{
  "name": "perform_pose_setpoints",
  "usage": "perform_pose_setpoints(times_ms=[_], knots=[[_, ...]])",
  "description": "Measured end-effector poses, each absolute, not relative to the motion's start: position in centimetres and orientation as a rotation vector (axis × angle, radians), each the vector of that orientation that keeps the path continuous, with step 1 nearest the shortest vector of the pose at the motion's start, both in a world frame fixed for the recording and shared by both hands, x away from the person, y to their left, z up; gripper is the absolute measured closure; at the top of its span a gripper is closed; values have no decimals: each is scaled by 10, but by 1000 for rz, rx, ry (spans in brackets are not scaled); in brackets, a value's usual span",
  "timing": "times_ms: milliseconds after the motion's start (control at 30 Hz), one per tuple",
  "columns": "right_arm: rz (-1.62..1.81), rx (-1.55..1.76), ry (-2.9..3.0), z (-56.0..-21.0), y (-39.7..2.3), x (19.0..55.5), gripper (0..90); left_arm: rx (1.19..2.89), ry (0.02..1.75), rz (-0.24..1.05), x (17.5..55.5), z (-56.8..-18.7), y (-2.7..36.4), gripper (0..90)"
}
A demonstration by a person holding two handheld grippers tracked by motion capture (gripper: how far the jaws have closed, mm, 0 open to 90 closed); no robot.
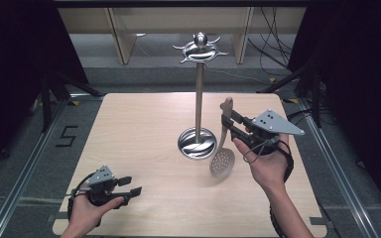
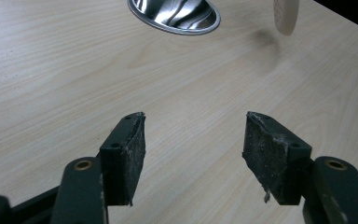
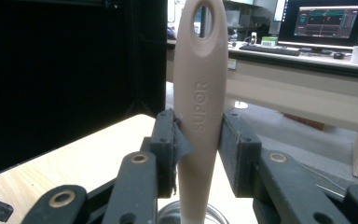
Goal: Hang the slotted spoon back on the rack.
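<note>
While right gripper (image 1: 228, 125) clamps slotted spoon (image 1: 222, 157) by handle – long axis upright, hang-hole on top – utensil stand's hooks (image 1: 200, 49) lie toward 11 o'clock, higher; left gripper (image 1: 135, 186) idle, jaws apart.

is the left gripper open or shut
Open: the left gripper has its jaws standing wide apart, with bare wooden table between them.

— What colour is the slotted spoon (image 1: 222, 148)?
— Pale beige, its round head dotted with small holes.
— And the stand (image 1: 197, 89)?
— Shiny silver, its base mirror-bright with wavy reflections.
— The bench (image 1: 144, 129)?
— Light wood with fine grain lines.
— The right gripper (image 1: 226, 122)?
— Black jaws, brass-coloured rivets, a grey plate on top.
</note>
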State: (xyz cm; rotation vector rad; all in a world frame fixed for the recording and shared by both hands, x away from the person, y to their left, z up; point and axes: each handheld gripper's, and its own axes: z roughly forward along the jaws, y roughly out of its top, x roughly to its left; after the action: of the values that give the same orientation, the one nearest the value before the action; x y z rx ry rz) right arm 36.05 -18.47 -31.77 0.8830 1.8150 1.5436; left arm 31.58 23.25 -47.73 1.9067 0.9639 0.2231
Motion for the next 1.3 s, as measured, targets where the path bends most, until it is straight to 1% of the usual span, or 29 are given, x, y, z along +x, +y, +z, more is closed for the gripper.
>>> perform_pose_setpoints(times_ms=[1300], knots=[[1542,829,1798,-298,-166,373,689,1905,965,225,316,-478,232,381]])
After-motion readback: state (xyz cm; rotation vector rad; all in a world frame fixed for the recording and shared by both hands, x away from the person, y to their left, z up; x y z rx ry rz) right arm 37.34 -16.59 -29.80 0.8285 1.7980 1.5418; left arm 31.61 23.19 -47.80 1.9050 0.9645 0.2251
